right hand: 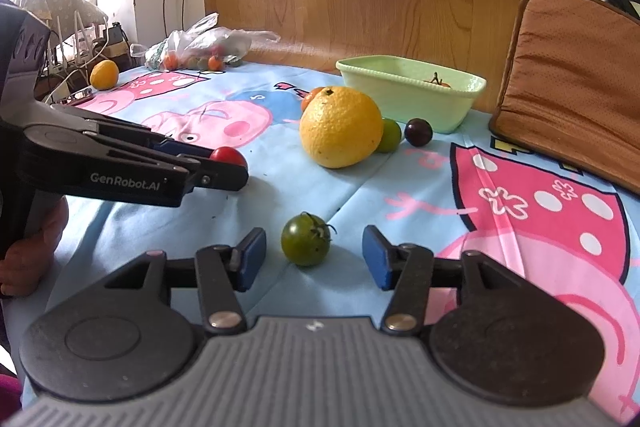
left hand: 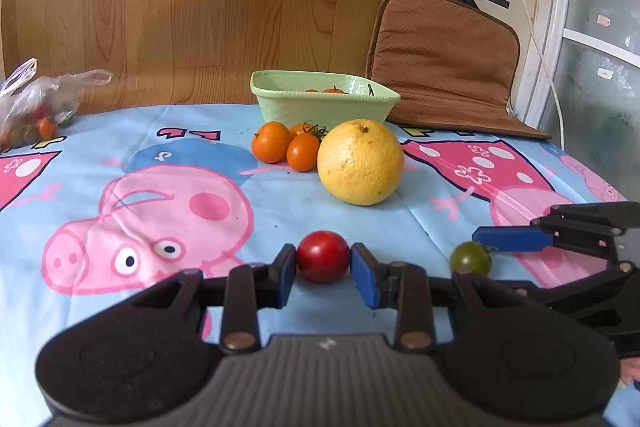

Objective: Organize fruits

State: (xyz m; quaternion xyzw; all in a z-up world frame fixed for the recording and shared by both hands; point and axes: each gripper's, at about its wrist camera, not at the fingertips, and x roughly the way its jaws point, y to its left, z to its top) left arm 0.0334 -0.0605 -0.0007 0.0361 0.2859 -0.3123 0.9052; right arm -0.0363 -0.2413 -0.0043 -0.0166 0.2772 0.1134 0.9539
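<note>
My left gripper [left hand: 323, 261] is shut on a red tomato [left hand: 323, 257] that rests on the cartoon tablecloth; both blue pads press its sides. From the right wrist view the same gripper [right hand: 230, 165] holds the red tomato [right hand: 228, 155] at the left. My right gripper [right hand: 314, 253] stands open around a green tomato [right hand: 306, 239], with a gap on each side. In the left wrist view that green tomato [left hand: 471, 259] lies at the right, beside one of the right gripper's blue fingers [left hand: 514, 239]. A large yellow citrus [left hand: 360, 163] and a light green bowl [left hand: 288, 103] sit further back.
Two small orange fruits [left hand: 271, 142] lie left of the citrus; a green fruit [right hand: 391, 135] and a dark plum [right hand: 418, 132] lie behind it. A plastic bag of fruit [right hand: 200, 45], a small yellow fruit [right hand: 104, 75] and a brown cushion [right hand: 572, 83] line the table's edges. A hand [right hand: 24, 259] shows at the lower left.
</note>
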